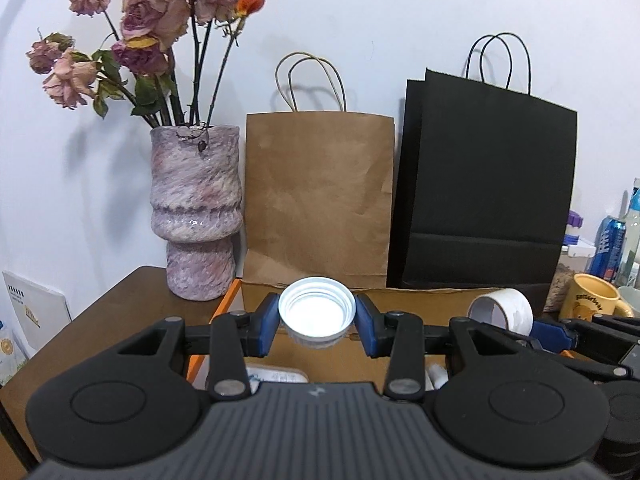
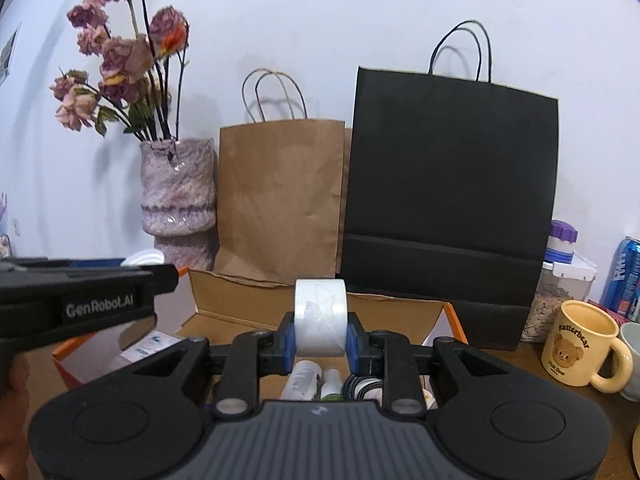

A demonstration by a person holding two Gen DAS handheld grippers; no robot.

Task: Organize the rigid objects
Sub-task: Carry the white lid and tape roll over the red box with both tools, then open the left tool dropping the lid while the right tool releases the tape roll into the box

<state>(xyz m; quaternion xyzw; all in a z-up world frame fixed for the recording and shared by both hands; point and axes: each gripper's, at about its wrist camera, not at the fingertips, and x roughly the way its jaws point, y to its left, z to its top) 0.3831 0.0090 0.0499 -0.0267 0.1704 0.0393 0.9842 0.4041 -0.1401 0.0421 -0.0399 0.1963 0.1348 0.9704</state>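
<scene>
Over on the far left of your left wrist view, a marbled pink-and-purple ceramic vase (image 1: 198,216) is standing on the dark brown tabletop (image 1: 100,320), holding dried pink roses (image 1: 140,20). Just to its right, a plain brown paper bag (image 1: 318,196) is leaning against the wall, and a tall black paper bag (image 1: 486,184) is standing beside it.

Your left gripper (image 1: 317,318) is holding a round white threaded plastic lid (image 1: 317,314), its blue pads pressing on both sides, the open side of the lid facing the camera. You are keeping it above the open cardboard box with an orange rim (image 1: 218,308), near the box's back left corner.

Moving right, your right gripper (image 2: 321,330) is clamped on a white roll of tape (image 2: 321,316), the roll standing on edge between the pads with its curved face toward the camera. It is hanging over the same box, above small white bottles (image 2: 302,380) and other items lying inside; I cannot tell what those other items are.

At the far right, a pale yellow ceramic mug printed with a bear (image 2: 582,346) is sitting on the table, with a clear plastic container (image 2: 560,300) behind it and a blue drink can (image 2: 624,276) at the edge.
</scene>
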